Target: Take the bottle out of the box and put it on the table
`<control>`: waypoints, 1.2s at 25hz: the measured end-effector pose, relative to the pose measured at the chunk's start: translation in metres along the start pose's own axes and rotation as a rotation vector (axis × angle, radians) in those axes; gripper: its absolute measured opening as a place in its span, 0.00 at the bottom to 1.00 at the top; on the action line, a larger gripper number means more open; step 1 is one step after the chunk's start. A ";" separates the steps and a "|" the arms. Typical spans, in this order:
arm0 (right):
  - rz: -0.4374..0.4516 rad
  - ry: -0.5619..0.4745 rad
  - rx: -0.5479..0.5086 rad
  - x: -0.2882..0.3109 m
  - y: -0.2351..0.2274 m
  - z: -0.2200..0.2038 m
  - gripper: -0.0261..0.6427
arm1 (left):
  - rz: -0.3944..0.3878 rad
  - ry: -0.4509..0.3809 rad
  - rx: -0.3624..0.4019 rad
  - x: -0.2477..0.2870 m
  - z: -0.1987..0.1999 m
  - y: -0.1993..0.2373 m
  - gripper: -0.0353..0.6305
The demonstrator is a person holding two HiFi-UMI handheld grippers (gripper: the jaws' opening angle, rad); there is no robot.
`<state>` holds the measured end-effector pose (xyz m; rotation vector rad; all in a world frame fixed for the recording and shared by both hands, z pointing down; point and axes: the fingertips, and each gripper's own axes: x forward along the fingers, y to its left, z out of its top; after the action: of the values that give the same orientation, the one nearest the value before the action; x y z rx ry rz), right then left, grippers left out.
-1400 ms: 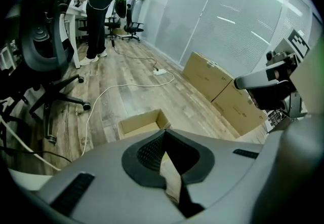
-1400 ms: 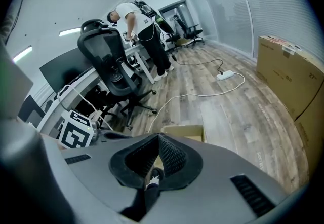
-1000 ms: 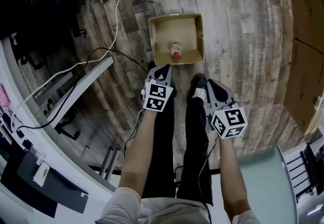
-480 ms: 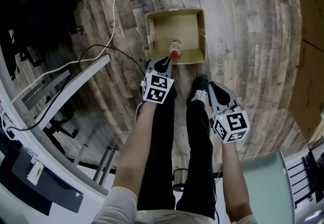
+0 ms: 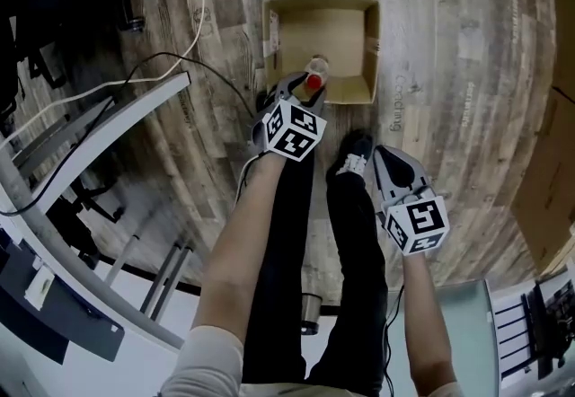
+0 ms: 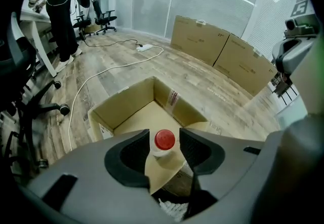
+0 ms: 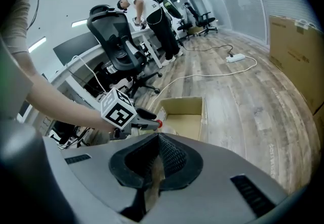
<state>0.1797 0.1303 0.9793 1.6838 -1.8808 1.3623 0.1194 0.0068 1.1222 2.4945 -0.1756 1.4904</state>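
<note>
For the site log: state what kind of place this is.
Probably an open-plan office: black mesh wheeled office chair, long white desk, and full-height window blinds above a wood-look plank floor.

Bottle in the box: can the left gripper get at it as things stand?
Probably yes. The box is open-topped, the bottle stands upright, and the left gripper, jaws opening, lines up around its red cap with nothing between.
</note>
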 end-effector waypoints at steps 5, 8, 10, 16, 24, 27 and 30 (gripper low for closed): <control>0.004 0.015 -0.030 0.003 -0.015 -0.012 0.10 | 0.014 0.027 0.041 0.021 -0.011 0.001 0.36; 0.006 0.020 -0.034 0.004 -0.024 -0.017 0.10 | 0.025 0.038 0.046 0.030 -0.013 0.001 0.36; 0.011 0.015 -0.017 0.003 -0.029 -0.019 0.10 | 0.030 0.043 0.057 0.035 -0.012 -0.001 0.36; -0.001 0.011 -0.009 -0.006 -0.034 -0.017 0.10 | 0.053 0.064 0.079 0.039 -0.011 0.003 0.30; -0.039 -0.004 0.007 -0.017 -0.041 -0.012 0.10 | 0.022 0.099 0.125 0.037 -0.009 0.005 0.29; -0.043 -0.010 0.000 -0.021 -0.036 -0.007 0.10 | 0.015 0.103 0.140 0.029 -0.010 0.004 0.29; -0.047 -0.017 -0.009 -0.028 -0.028 0.003 0.10 | -0.001 0.103 0.149 0.017 -0.008 0.000 0.29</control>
<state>0.2137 0.1491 0.9705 1.7299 -1.8414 1.3239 0.1207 0.0089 1.1404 2.5214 -0.0470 1.6849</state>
